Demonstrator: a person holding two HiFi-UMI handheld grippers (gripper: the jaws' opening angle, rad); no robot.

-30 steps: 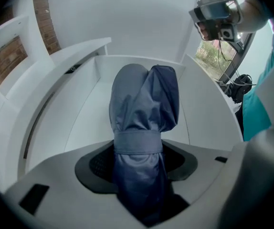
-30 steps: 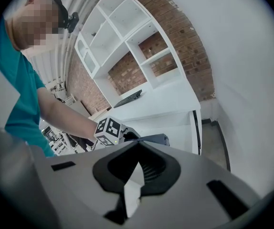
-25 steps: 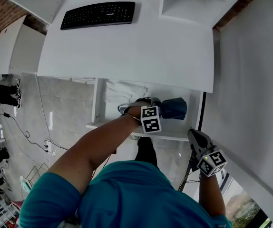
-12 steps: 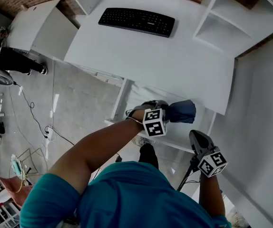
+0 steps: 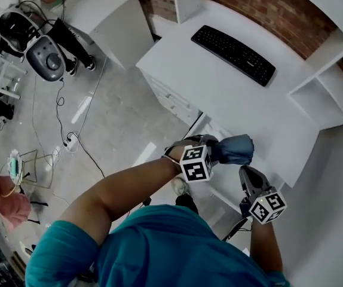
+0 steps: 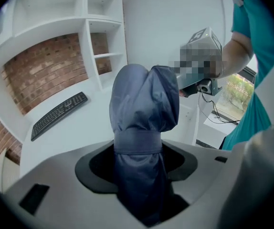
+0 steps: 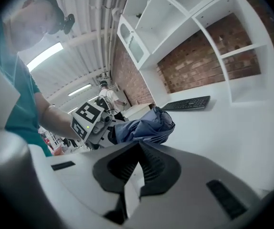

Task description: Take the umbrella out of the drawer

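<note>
A folded blue umbrella (image 5: 236, 149) in its fabric sleeve sticks out of my left gripper (image 5: 218, 151), which is shut on it. In the left gripper view the umbrella (image 6: 144, 104) rises between the jaws, with its strap at the level of the pads. It hangs in the air by the front edge of the white desk (image 5: 231, 100). My right gripper (image 5: 248, 178) hovers just right of and below the umbrella, shut and empty. In the right gripper view its pads meet, and the umbrella (image 7: 144, 127) lies beyond them. The drawer is mostly hidden under my arms.
A black keyboard (image 5: 234, 54) lies on the desk. White shelving (image 5: 327, 94) and a brick wall stand behind it. Another white desk (image 5: 109, 11) is at the upper left. Cables (image 5: 64, 124) and equipment (image 5: 46, 55) lie on the grey floor at the left.
Both grippers have risen. The umbrella has come up out of the drawer to the level of the desk's edge. The head view has swung, showing more of the floor at the left.
</note>
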